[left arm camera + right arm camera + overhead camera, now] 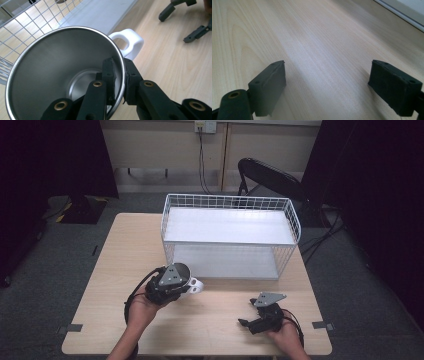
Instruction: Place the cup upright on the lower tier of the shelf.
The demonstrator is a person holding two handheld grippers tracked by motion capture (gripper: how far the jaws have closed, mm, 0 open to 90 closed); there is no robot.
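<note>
The left gripper (119, 75) has its jaws clamped on the rim of the steel mug (62, 72), just before the wire rack (230, 232) and not yet placed; the right gripper (327, 87) rests wide open, holding nothing, over the surface (312, 37).

Left gripper (119, 80): black jaws, brass-coloured pivot rivets, grey three-cornered top plate, trailing black cable. Right gripper (327, 85): matching black build, flat rectangular pads (270, 85), grey plate.
</note>
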